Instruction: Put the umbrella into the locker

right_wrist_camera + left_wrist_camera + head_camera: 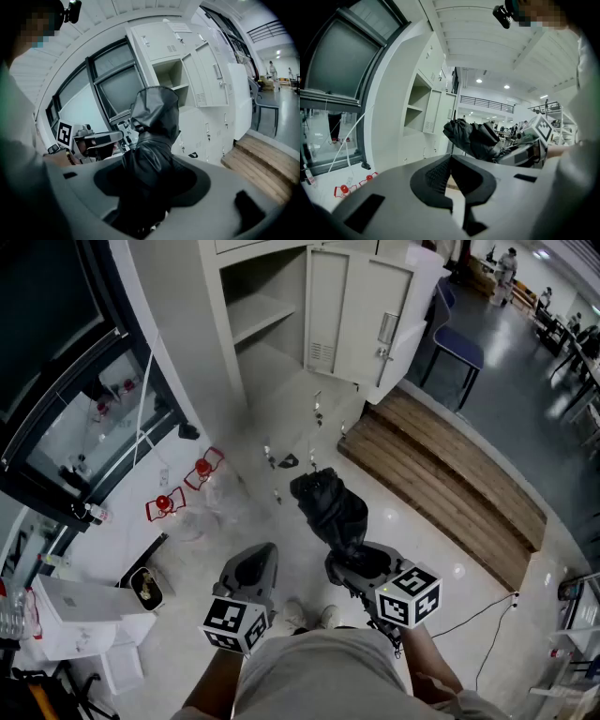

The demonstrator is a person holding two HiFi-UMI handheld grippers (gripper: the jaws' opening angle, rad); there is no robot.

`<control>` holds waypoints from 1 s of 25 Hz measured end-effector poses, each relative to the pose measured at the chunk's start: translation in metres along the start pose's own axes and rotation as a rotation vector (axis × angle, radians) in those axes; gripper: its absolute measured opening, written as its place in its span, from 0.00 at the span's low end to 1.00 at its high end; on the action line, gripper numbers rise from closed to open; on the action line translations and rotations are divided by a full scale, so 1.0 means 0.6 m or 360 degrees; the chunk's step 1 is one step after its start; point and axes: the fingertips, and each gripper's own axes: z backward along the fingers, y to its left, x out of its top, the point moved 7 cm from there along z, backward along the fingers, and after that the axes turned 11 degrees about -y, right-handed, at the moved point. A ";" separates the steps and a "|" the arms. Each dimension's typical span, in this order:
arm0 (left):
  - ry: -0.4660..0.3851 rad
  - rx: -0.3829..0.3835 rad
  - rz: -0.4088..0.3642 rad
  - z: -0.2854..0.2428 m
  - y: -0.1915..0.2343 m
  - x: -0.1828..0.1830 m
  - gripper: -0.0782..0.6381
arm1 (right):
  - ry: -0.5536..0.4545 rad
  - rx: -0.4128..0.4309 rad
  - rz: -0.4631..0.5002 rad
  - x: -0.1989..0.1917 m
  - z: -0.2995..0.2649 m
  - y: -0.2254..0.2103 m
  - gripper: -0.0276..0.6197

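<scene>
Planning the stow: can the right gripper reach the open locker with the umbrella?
Likely yes, after stepping closer: the right gripper holds the umbrella, the locker door stands wide open, nothing stands between.

A large indoor hall used as a work space, with a locker corner

Grey metal lockers (281,324) stand along the wall beside a big dark window (56,334), and one door (384,315) is open. A low wooden platform (450,474) lies on the glossy floor (525,399) near a blue chair (457,345). Further back are people (507,268), ceiling lights (478,80) and a railed gallery (487,103).
</scene>
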 end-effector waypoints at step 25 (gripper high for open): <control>-0.0006 0.0016 -0.0041 0.033 -0.033 -0.003 0.13 | 0.0035 -0.0006 -0.0021 -0.041 0.036 0.018 0.42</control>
